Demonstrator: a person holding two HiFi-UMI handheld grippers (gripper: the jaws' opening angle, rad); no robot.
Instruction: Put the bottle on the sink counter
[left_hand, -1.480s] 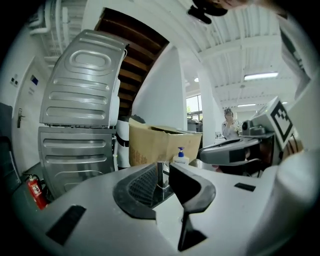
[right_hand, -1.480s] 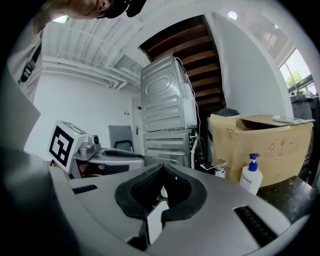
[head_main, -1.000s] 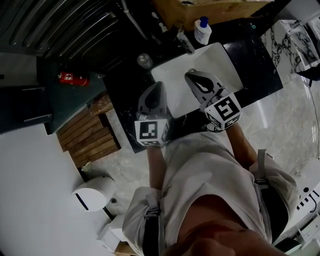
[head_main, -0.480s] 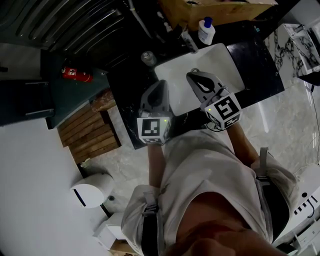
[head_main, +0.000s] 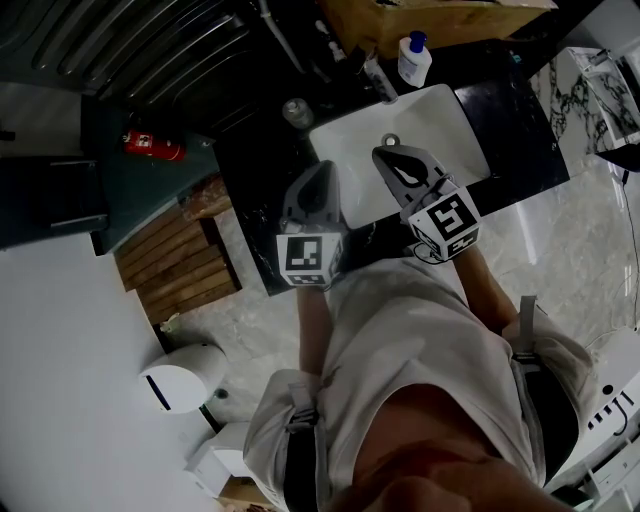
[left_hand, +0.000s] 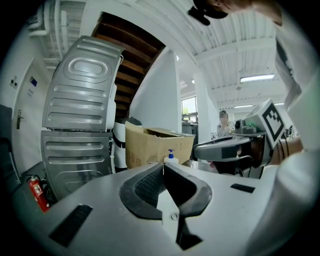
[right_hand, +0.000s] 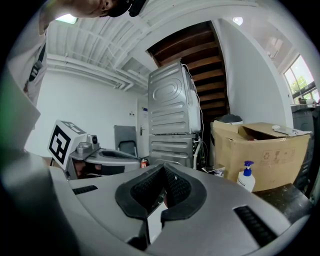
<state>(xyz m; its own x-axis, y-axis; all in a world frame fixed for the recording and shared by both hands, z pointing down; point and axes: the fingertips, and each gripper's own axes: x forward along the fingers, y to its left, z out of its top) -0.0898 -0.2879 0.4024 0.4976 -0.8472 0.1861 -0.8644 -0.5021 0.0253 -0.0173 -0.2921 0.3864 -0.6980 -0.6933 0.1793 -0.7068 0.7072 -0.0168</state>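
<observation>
**Status.** The bottle (head_main: 413, 62) stands upright at the far edge of the sink counter (head_main: 520, 130), just beyond the far edge of the basin (head_main: 440, 125) and close against the cardboard box (head_main: 430, 20). No tool touches it. Judged from this, the placement is either already complete or the bottle is merely waiting at its present spot. No further carrying step can be read from the views.

**Tongs.** The left gripper (left_hand: 163, 166) has its jaws fully together with nothing between them. The right gripper (right_hand: 163, 165) also has its jaw tips meeting and holds nothing. Both hang side by side over the near edge of the basin, well apart from the bottle, pointing roughly toward it.

**Change from the earlier frames.** The head view has shifted slightly. The grippers keep the same stance relative to the basin. The bottle has not moved along the counter edge.
</observation>
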